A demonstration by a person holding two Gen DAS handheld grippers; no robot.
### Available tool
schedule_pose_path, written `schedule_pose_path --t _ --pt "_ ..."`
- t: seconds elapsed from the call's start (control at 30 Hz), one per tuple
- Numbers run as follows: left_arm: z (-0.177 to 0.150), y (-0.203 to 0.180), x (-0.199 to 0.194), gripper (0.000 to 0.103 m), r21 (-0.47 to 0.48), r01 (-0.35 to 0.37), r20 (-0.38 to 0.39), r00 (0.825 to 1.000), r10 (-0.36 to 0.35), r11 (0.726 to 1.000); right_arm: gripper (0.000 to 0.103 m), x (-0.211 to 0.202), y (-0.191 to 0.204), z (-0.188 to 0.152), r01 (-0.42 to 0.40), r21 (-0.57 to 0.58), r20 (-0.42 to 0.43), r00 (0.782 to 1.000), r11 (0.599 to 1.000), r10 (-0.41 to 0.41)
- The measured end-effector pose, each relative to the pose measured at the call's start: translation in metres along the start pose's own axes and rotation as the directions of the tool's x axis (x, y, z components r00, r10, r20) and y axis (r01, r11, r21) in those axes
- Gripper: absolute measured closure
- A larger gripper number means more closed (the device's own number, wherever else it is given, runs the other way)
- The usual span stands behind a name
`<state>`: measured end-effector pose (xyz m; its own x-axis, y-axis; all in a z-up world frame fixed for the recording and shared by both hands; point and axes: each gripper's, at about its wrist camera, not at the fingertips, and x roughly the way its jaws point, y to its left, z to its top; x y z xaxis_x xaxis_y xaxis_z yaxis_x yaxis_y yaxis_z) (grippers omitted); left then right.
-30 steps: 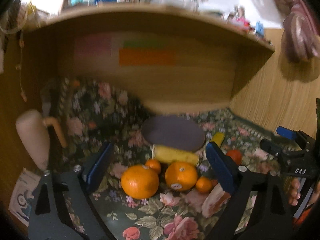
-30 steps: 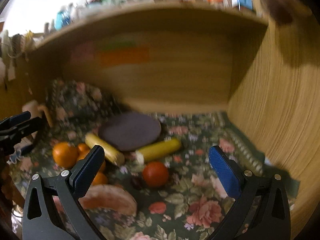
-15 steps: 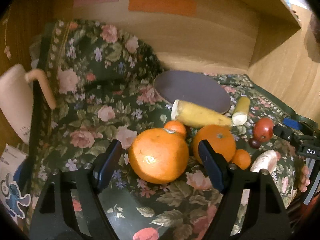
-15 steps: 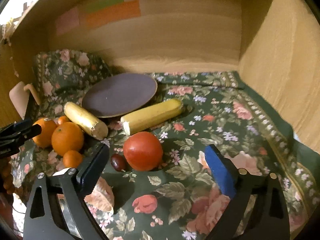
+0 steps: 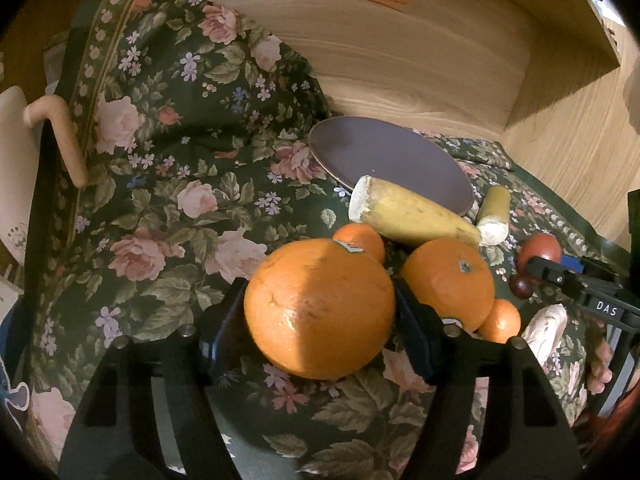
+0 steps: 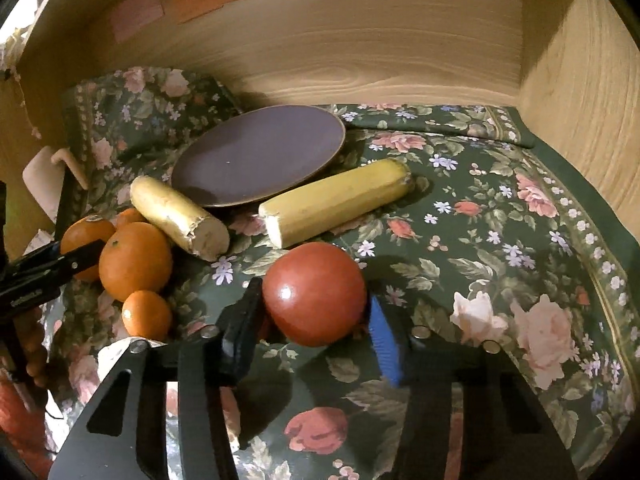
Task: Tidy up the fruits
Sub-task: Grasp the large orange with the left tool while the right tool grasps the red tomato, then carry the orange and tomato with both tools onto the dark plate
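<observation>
My left gripper (image 5: 320,312) is shut on a large orange (image 5: 318,308) that rests low over the floral cloth. A second orange (image 5: 448,280), two small mandarins (image 5: 500,320) and two banana halves (image 5: 408,212) lie just behind it. My right gripper (image 6: 314,312) is shut on a red tomato (image 6: 314,292) on the cloth. A dark purple plate (image 6: 260,160) lies bare at the back, also in the left wrist view (image 5: 384,160). The banana halves (image 6: 336,200) lie along the plate's front edge.
A floral cloth (image 6: 500,260) covers the shelf floor, with wooden walls behind and to the right. A cream mug (image 5: 24,152) stands at far left. A pale piece of fruit (image 5: 544,328) and a small dark berry (image 5: 520,286) lie near the right gripper.
Both grippers moved forward and down to the fruit. The left jaws closed around the large orange and the right jaws closed around the tomato.
</observation>
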<state>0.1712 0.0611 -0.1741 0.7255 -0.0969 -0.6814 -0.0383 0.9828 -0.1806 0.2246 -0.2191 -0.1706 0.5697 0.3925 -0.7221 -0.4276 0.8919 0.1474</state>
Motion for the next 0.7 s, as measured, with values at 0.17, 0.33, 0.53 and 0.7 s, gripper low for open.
schedule_pose_path --t 0.17,0.33,0.53,0.7 --pt "0.003 -0.001 -0.003 0.034 0.012 0.001 -0.001 1.0 -0.001 1.0 0.058 -0.003 0.001 0.003 0.002 -0.014 0.006 1.0 1.0 -0.002" --pt "0.014 -0.004 -0.015 0.034 0.022 0.007 0.023 1.0 -0.008 1.0 0.058 -0.017 0.003 0.013 0.014 -0.033 0.056 0.998 0.999 -0.013" --pt "0.039 -0.015 -0.038 0.034 0.055 0.013 0.095 0.995 -0.018 0.998 0.058 -0.029 0.007 0.03 0.017 -0.053 0.112 0.994 0.998 -0.011" --pt "0.06 -0.026 -0.051 0.034 0.081 0.024 0.14 0.989 -0.035 0.996 0.058 -0.037 0.014 0.046 0.022 -0.085 0.164 0.987 0.996 -0.008"
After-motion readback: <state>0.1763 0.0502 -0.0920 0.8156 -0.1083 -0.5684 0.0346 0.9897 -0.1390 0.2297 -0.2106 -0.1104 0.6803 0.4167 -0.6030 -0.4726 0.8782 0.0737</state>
